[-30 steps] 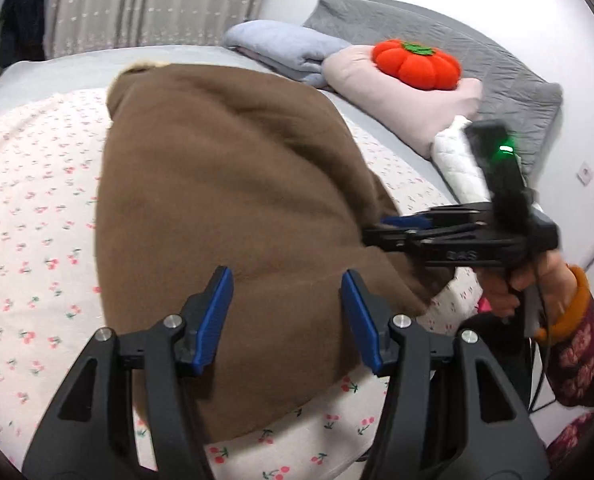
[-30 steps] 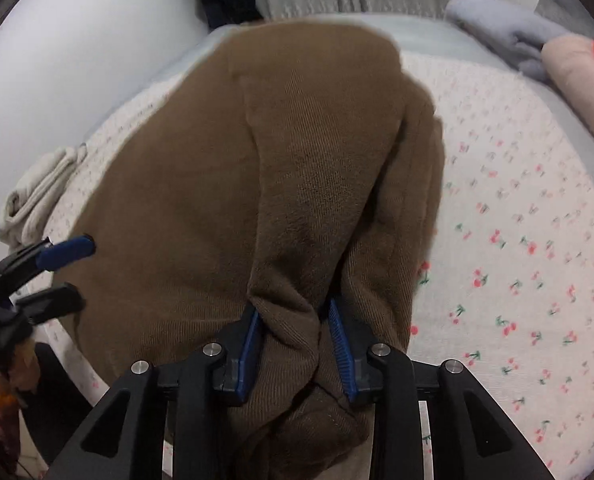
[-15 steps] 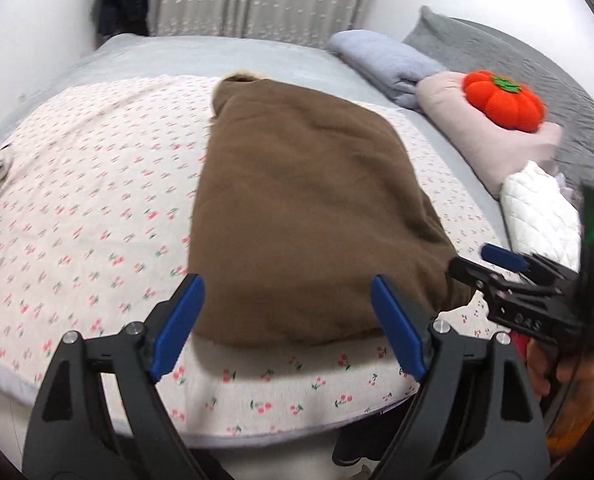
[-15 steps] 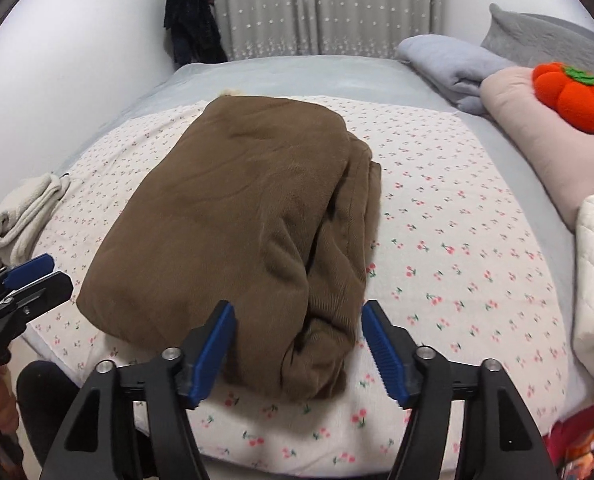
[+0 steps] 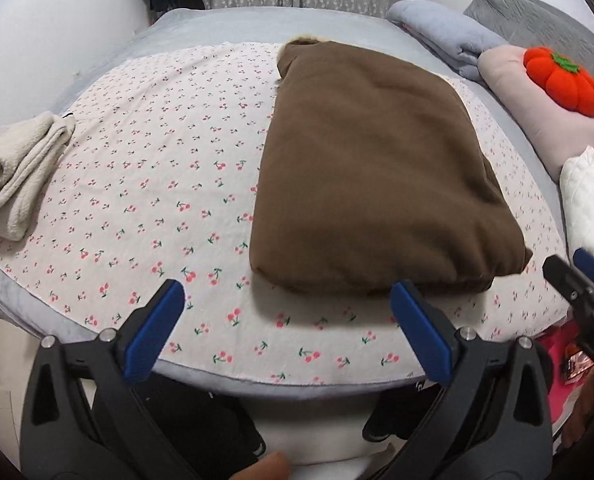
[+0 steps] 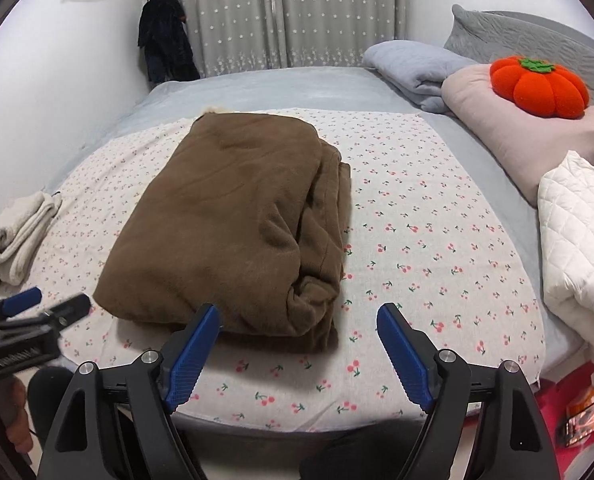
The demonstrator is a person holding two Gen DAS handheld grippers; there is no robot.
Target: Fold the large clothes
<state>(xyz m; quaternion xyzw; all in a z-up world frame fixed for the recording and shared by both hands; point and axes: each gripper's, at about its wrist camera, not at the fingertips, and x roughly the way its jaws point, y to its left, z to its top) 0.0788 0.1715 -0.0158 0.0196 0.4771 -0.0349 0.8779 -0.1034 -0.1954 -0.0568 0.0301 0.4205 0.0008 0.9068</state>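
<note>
One brown garment (image 6: 233, 236), soft corduroy-like cloth, folded into a thick rectangle, lies on the cherry-print sheet (image 6: 417, 240) near the bed's front edge. Two grippers: left gripper (image 5: 287, 328) and right gripper (image 6: 297, 346), both spread wide, holding nothing, just short of the garment. One cream towel (image 5: 13, 176) at the sheet's left edge; one orange pumpkin cushion (image 6: 537, 88) on a pink pillow (image 6: 509, 140). Bare sheet on both sides of the garment.

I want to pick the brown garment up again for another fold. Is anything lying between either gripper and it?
Nothing visible does. The left gripper and the right gripper are both open, with only bare cherry-print sheet before the brown garment. The cream towel and the white quilted piece lie off to the sides.
</note>
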